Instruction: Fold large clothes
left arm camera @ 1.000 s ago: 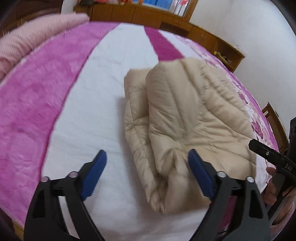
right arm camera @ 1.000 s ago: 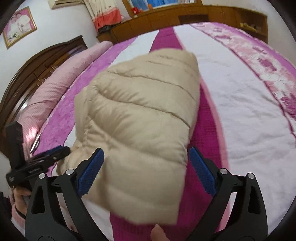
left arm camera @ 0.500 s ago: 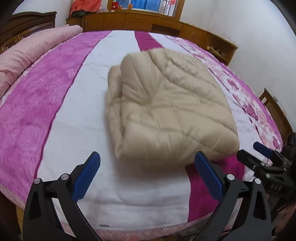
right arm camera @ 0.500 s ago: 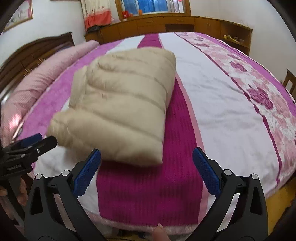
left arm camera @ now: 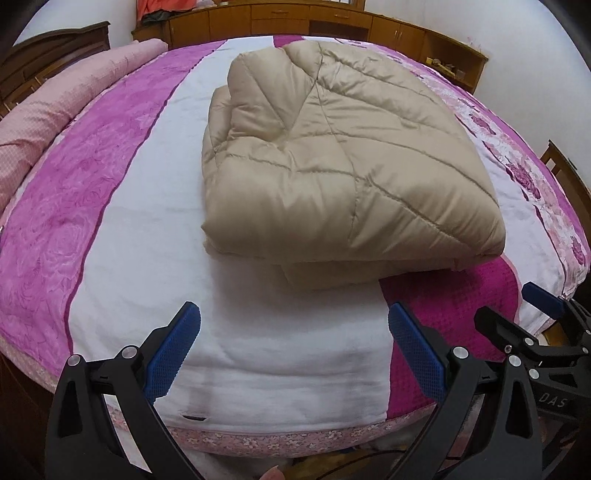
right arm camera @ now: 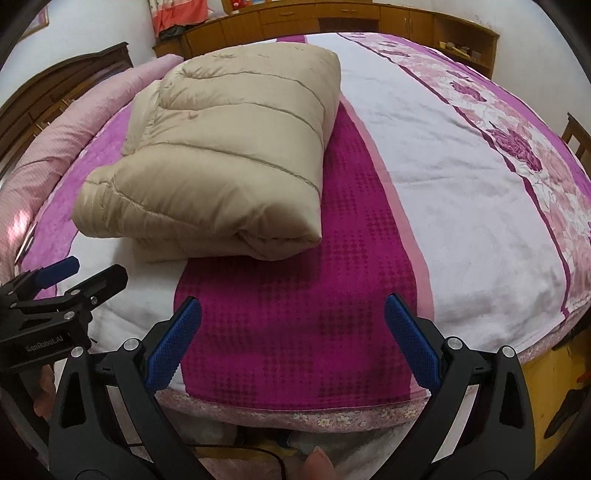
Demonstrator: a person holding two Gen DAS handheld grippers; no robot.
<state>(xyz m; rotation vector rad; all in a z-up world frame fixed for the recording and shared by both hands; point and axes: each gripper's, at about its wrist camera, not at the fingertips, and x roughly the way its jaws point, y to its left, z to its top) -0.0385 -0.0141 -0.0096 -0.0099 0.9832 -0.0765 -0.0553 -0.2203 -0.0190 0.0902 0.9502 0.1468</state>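
A beige quilted puffer garment lies folded in a thick bundle on the bed; it also shows in the right wrist view. My left gripper is open and empty, held over the bed's near edge, short of the bundle. My right gripper is open and empty over the magenta stripe, also short of the bundle. The right gripper shows at the right edge of the left wrist view, and the left gripper at the left edge of the right wrist view.
The bed has a pink, white and magenta striped cover with a floral border. A pink bolster lies along the left side. Wooden cabinets line the far wall. A wooden chair stands at the right.
Both grippers have let go of the garment and pulled back toward the bed's near edge. The garment has dropped flat into a folded bundle.
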